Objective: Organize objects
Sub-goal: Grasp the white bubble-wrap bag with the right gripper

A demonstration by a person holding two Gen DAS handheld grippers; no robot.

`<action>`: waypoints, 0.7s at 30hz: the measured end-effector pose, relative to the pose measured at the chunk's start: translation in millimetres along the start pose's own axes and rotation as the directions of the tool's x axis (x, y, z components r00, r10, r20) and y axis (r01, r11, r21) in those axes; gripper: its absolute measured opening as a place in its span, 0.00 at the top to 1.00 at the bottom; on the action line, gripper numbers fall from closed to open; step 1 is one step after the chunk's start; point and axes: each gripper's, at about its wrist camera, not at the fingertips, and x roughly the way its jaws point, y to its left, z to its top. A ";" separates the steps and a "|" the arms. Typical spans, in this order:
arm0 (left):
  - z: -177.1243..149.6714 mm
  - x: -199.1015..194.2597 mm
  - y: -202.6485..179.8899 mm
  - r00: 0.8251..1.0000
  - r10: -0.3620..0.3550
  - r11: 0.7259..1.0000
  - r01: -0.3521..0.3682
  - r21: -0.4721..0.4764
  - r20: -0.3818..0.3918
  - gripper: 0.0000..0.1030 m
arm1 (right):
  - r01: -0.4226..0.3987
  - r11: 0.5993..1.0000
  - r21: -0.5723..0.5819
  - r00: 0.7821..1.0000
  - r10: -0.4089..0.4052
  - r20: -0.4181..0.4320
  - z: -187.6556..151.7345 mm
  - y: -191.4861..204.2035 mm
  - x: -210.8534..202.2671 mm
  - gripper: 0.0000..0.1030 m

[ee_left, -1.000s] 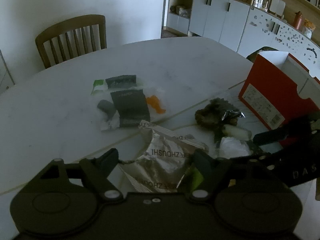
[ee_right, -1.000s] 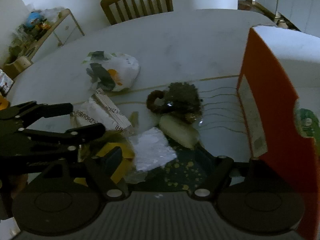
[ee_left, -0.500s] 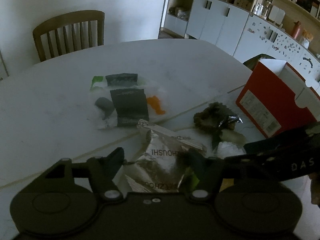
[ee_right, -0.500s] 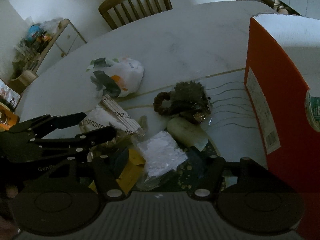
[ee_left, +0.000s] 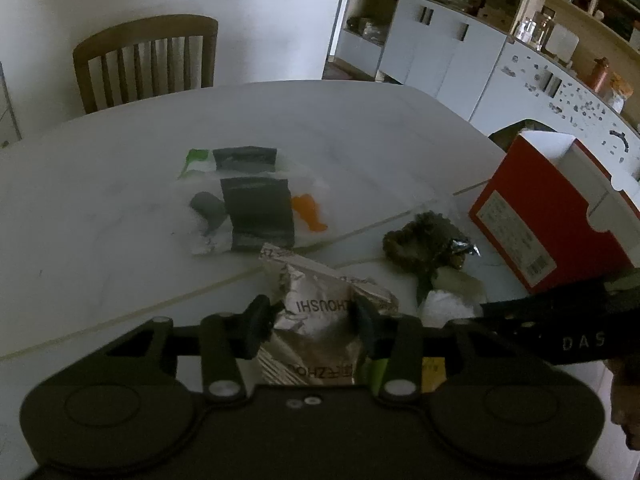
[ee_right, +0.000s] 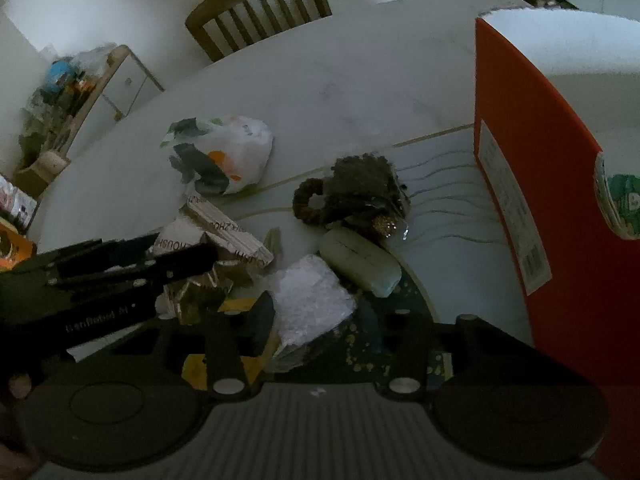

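1. the left claw [ee_left: 312, 328] has just been closing and its two pads now sit against the sides of the crinkled silver foil pouch [ee_left: 320, 320], so i'd call it clenched on the pouch, which lies on the white worktop [ee_left: 100, 240] close to the near edge.
2. the right claw [ee_right: 316, 316] has been closing too, around the clear bubble-wrap packet [ee_right: 312, 300]; the left pad touches it, the right pad is hidden in the dark, so i cannot tell if the grip is complete.
3. the pouch looks light, thin and springy; i'd expect it to crumple and maybe slide, so a hold near the stiff sealed strip seems safer than the slack middle.
4. the bubble packet looks soft and squashy, best pinched across its bulk.
5. just beyond lie a pale green oblong case [ee_right: 360, 266], a brown wreath-like bundle [ee_right: 348, 196], and a white plastic bag [ee_right: 228, 156].
6. the orange cardboard box [ee_right: 532, 200] stands to the right, likely where things go.
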 end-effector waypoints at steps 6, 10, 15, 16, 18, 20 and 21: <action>0.1 -3.7 4.7 1.000 0.015 0.999 -0.016 -0.052 -0.020 0.59 | -0.016 1.000 -0.015 1.000 0.016 0.006 -2.0 4.1 -6.4 0.70; -1.7 -9.9 8.9 0.999 0.026 0.995 -0.028 -0.099 -0.030 0.60 | -0.021 1.000 -0.012 1.000 0.022 0.020 -3.4 5.6 -15.2 0.70; -2.6 -25.2 7.2 0.999 0.033 0.991 -0.035 -0.131 -0.018 0.60 | -0.046 0.999 0.000 0.998 0.046 0.044 -5.2 4.9 -30.4 0.70; -2.3 -29.2 5.9 0.999 0.032 0.990 -0.034 -0.135 -0.016 0.60 | -0.058 0.998 0.007 0.997 0.058 0.047 -5.3 4.3 -34.4 0.70; -1.4 -36.8 3.0 0.999 0.033 0.989 -0.034 -0.145 -0.012 0.60 | -0.071 0.997 0.009 0.996 0.070 0.056 -6.0 4.6 -43.1 0.70; -0.3 -45.0 -2.2 0.999 0.033 0.988 -0.034 -0.149 -0.007 0.60 | -0.074 0.997 0.001 0.995 0.074 0.065 -7.5 6.3 -52.4 0.70; 0.4 -49.5 -5.3 1.000 0.031 0.988 -0.031 -0.150 -0.003 0.60 | -0.077 0.997 -0.001 0.995 0.077 0.066 -8.2 6.5 -57.1 0.70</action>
